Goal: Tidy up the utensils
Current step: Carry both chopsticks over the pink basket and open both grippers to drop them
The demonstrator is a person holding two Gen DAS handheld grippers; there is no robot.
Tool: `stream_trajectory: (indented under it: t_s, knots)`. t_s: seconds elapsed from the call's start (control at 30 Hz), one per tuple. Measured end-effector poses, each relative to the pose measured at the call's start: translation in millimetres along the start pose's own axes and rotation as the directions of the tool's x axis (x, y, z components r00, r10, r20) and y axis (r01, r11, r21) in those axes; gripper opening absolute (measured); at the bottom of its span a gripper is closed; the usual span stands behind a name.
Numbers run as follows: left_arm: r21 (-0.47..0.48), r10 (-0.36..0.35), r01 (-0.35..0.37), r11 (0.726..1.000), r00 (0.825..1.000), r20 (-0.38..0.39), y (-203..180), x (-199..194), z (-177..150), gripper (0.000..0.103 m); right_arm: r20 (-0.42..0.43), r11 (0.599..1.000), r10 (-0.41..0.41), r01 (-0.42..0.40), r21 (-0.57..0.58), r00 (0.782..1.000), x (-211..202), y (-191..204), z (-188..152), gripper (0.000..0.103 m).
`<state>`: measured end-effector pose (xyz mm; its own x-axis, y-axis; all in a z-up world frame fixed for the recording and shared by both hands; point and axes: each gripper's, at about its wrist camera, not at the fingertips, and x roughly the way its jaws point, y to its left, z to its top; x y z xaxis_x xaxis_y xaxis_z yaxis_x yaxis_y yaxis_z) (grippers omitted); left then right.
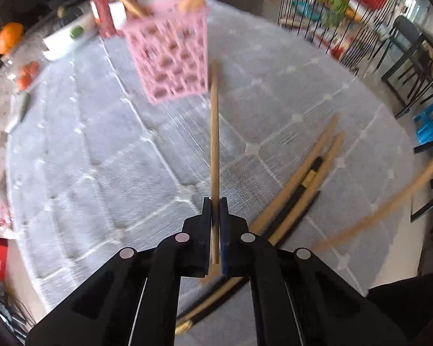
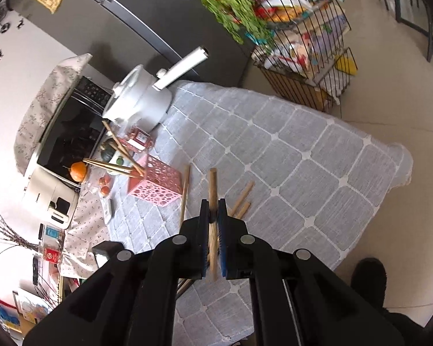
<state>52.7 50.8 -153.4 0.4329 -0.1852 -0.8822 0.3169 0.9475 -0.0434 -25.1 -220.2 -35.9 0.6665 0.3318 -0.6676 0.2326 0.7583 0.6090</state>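
My left gripper (image 1: 215, 201) is shut on a wooden chopstick (image 1: 214, 132) that points ahead at the pink perforated holder (image 1: 170, 57). The holder has several chopsticks standing in it. Loose chopsticks (image 1: 311, 173), wooden and one black, lie on the grey cloth to the right of the gripper. My right gripper (image 2: 213, 203) is shut on another wooden chopstick (image 2: 212, 184), held above the table. The pink holder (image 2: 154, 184) sits ahead left of it, with the left gripper's chopstick (image 2: 185, 190) beside it and loose chopsticks (image 2: 242, 199) just right.
A white pot (image 2: 141, 98) with a long handle stands behind the holder. An orange (image 2: 78, 171), tomatoes (image 2: 104, 186) and a red pack (image 2: 138, 138) lie at the left. A wire rack (image 2: 306, 57) stands past the table's far edge. A grey quilted cloth (image 2: 303, 158) covers the table.
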Motion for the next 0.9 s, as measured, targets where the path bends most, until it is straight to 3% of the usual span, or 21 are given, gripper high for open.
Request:
stream_trajectory:
  t_s: [0.17,0.4,0.67,0.9]
  knots:
    - [0.01,-0.069,0.068,0.998,0.982,0.175,8,-77,-2,0.004,0.024,0.998,0.034,-0.033,-0.058,0.999,-23,20,4,0.006]
    - [0.015,-0.065,0.064,0.998,0.927,0.371,9,-161,15,0.004,0.061,0.987,0.089,-0.079,-0.137,0.994,-54,58,17,0.006]
    - [-0.023,-0.034,0.052,0.998,0.879,0.476,21,-216,17,0.004,0.092,0.957,0.148,-0.12,-0.264,0.985,-86,115,35,0.006]
    - [-0.075,0.015,0.032,0.997,0.832,0.554,38,-254,60,0.004,0.138,0.931,0.197,-0.141,-0.337,0.971,-102,171,68,0.006]
